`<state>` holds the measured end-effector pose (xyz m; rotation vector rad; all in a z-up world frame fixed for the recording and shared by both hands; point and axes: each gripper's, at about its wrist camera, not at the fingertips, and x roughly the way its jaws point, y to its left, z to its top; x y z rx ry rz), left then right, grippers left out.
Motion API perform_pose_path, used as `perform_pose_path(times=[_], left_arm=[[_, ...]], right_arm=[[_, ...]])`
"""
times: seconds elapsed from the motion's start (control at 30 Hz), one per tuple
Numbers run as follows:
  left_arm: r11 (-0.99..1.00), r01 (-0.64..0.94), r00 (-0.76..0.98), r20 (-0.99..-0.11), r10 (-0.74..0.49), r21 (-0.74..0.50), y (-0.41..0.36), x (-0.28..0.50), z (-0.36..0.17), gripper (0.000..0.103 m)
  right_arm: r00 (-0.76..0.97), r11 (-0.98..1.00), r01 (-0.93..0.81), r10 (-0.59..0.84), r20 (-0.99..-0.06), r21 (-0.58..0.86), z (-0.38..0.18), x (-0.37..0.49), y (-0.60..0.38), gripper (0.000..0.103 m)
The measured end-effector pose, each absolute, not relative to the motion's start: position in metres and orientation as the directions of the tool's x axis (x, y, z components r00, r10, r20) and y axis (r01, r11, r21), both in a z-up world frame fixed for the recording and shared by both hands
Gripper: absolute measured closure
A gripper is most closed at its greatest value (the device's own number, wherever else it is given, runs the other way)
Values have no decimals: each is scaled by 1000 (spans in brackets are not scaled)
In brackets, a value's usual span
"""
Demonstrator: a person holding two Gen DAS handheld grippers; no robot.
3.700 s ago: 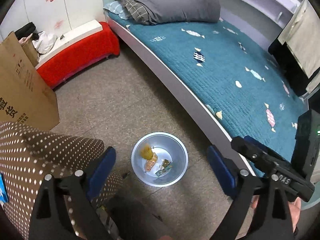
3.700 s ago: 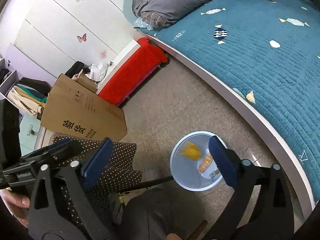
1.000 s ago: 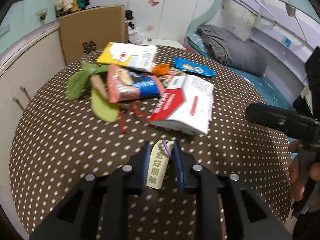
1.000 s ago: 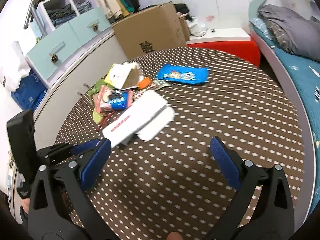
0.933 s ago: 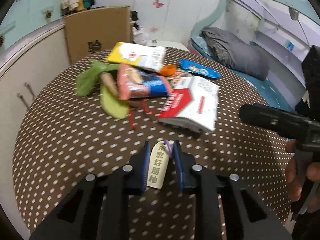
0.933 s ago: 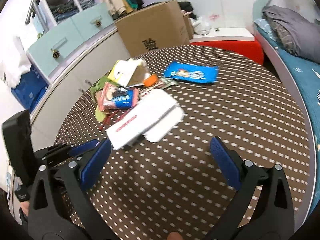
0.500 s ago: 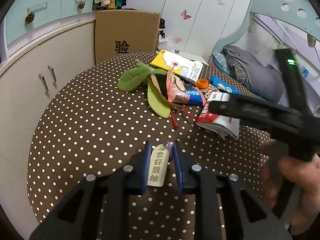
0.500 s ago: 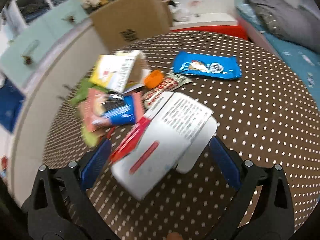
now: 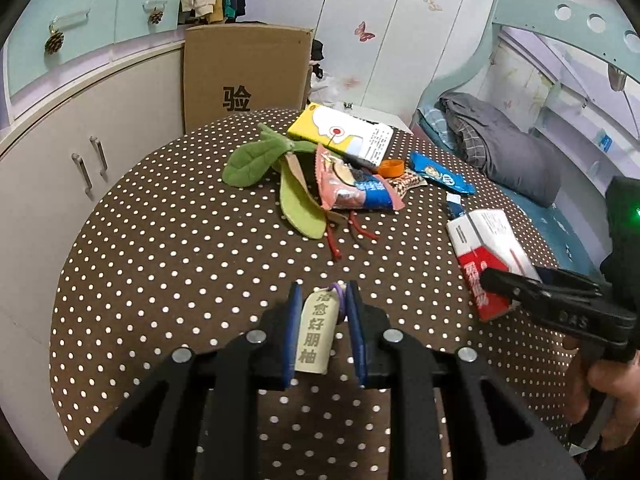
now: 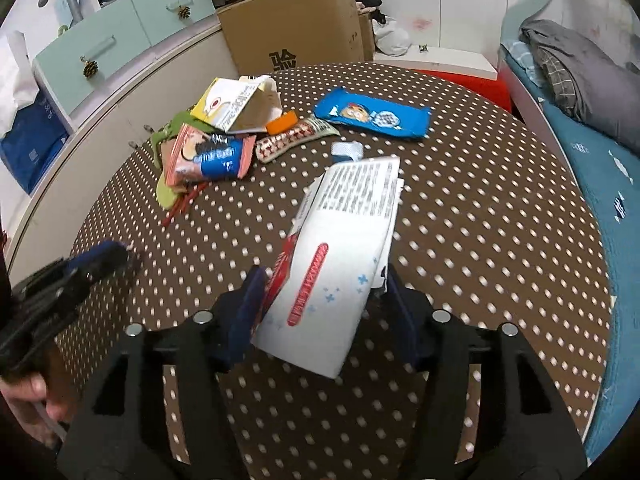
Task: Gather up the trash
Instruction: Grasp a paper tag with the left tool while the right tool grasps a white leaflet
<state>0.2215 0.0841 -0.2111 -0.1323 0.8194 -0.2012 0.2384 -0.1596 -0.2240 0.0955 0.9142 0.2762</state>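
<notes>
My left gripper is shut on a small beige paper tag with printed characters, held just above the brown dotted round table. My right gripper is closed around a white and red tissue pack lying on the table; it also shows in the left wrist view with the right gripper on it. More trash lies behind: a pink and blue snack bag, a blue wrapper, a yellow and white box, an orange cap.
Green felt leaves and red strings lie by the snack bag. A cardboard box stands behind the table, cabinets to the left, a bed with grey bedding to the right.
My right gripper has come down over the table and closed on the tissue pack, shifting it to the right. My left gripper still holds the tag.
</notes>
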Motion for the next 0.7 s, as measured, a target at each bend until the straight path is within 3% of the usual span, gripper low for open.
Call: perform_pose_path(times=[0.27, 0.4, 0.57, 0.7], left_arm=[[971, 142, 656, -717, -237, -191, 72, 221, -213, 81], [970, 146, 654, -717, -243, -196, 70, 220, -214, 83], [970, 147, 655, -716, -243, -195, 72, 211, -214, 84], [966, 153, 650, -715, -258, -210, 71, 207, -214, 84]], right_arm=[[588, 965, -213, 253, -768, 154, -219, 239, -144, 33], [615, 966, -243, 220, -757, 84, -215, 238, -129, 55], [625, 948, -273, 303, -720, 162, -201, 218, -146, 69], [613, 928, -306, 364, -702, 214, -200, 194, -168, 75]])
